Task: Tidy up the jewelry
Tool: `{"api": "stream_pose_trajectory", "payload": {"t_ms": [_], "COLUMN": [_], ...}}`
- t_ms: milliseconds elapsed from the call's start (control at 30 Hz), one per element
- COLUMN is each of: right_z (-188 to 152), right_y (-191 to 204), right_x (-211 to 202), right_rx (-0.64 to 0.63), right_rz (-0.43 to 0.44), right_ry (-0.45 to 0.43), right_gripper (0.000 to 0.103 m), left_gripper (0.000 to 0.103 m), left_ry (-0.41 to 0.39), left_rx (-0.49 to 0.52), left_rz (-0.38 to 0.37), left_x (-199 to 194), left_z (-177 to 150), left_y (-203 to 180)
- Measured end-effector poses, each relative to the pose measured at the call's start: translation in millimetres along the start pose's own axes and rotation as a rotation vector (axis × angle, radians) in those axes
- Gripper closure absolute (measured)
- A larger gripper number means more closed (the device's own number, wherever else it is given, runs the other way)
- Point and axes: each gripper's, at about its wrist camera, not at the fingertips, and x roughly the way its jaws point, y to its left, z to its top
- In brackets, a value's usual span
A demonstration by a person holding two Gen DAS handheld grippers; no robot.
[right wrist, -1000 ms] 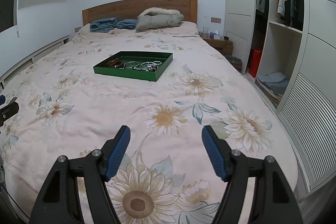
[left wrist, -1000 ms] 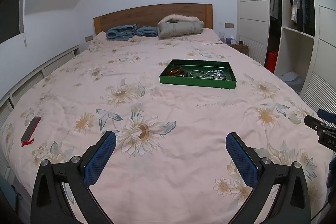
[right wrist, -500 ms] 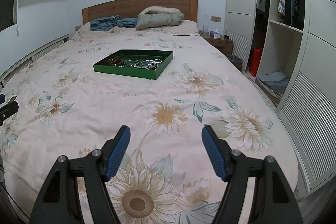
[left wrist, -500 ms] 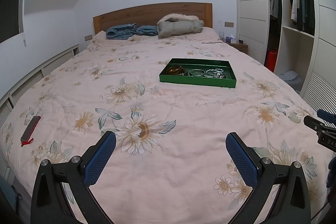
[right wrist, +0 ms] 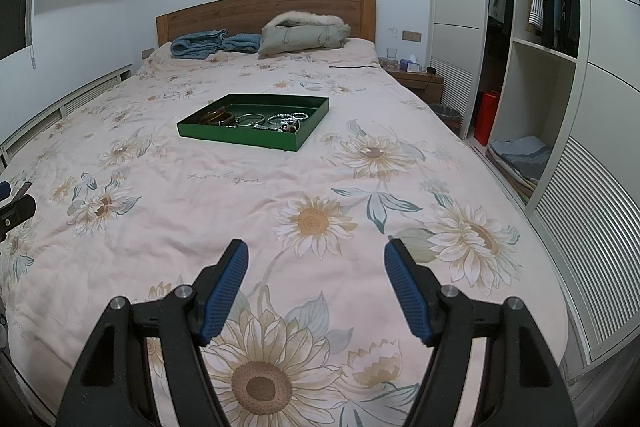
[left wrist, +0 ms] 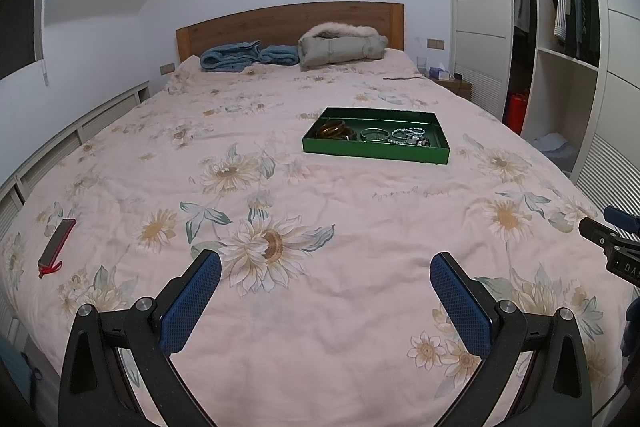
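A green tray (left wrist: pixel 372 151) lies on the floral bedspread, far ahead of both grippers; it also shows in the right wrist view (right wrist: pixel 240 139). Inside lie brown bangles (left wrist: pixel 335 131), a silver bangle (left wrist: pixel 374 135) and silver beaded bracelets (left wrist: pixel 412 135). In the right wrist view the brown bangles (right wrist: pixel 218 117) are at the tray's left and the silver pieces (right wrist: pixel 280 121) to their right. My left gripper (left wrist: pixel 325 269) is open and empty above the bed's near part. My right gripper (right wrist: pixel 316 257) is open and empty too.
A red phone (left wrist: pixel 58 242) lies on the bed at the left. Blue blankets (left wrist: pixel 240 55) and a grey fur-trimmed coat (left wrist: pixel 340 45) lie by the headboard. An open wardrobe (right wrist: pixel 532 67) and a nightstand (right wrist: pixel 420 79) stand to the right of the bed.
Both views have shifted slightly, with the tray a little lower and nearer. Both grippers stay open and empty.
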Motion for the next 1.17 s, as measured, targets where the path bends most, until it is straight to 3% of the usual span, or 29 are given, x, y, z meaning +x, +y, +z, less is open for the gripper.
{"api": "stream_pose_trajectory", "payload": {"t_ms": [1167], "right_z": [1.5], "right_y": [-0.6], "right_x": [0.3], "right_rx": [-0.001], "right_rz": [-0.001], "right_ry": [0.002], "right_gripper": [0.034], "left_gripper": [0.0], "left_ry": [0.009], "left_rx": [0.0], "left_rz": [-0.006], "left_x": [1.3], "left_z": [-3.0], "left_y": [-0.9]}}
